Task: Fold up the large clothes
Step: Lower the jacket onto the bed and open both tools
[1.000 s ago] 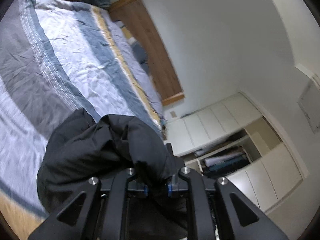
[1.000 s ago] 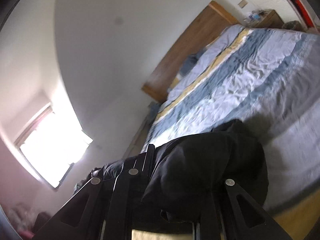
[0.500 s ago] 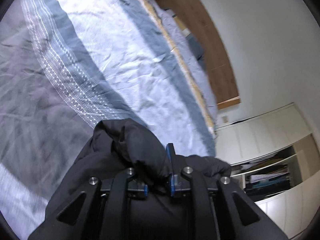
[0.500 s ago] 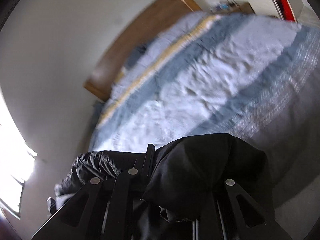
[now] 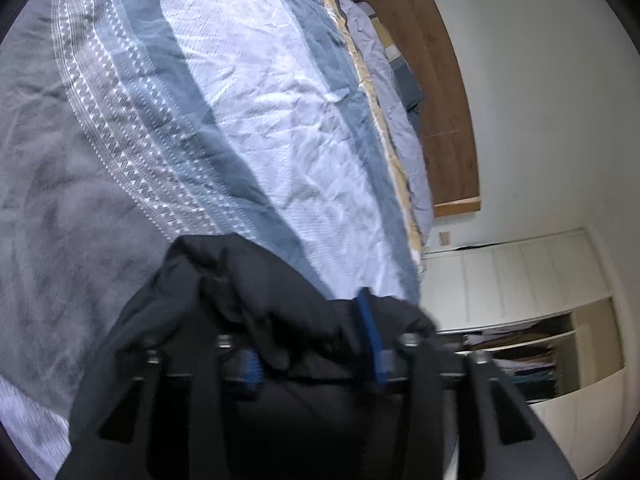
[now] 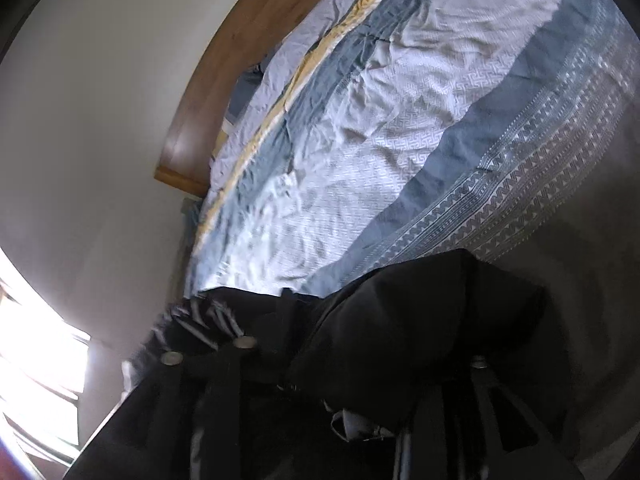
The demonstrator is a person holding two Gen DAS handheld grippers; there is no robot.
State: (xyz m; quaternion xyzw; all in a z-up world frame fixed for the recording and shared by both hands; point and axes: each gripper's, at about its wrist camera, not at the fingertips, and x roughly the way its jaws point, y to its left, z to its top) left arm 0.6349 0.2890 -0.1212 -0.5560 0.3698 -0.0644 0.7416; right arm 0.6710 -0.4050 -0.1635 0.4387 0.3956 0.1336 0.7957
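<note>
You are handling one black garment (image 5: pixel 256 292) over one bed (image 5: pixel 280 128) with a striped cover, a gripper in each hand. Your left gripper (image 5: pixel 316 344) pinches a bunched fold of the garment between its blue-tipped fingers (image 5: pixel 366 320). Your right gripper (image 6: pixel 360 360) is buried under draped cloth — you cannot tell how its jaws stand. Since a second ago, both cameras have tipped down toward the bed — more cover, less wall. Both grippers point forward over the cover, holding the garment just above it. One wooden headboard (image 5: pixel 436 80) and one open wardrobe (image 5: pixel 552 344) stand beyond.
</note>
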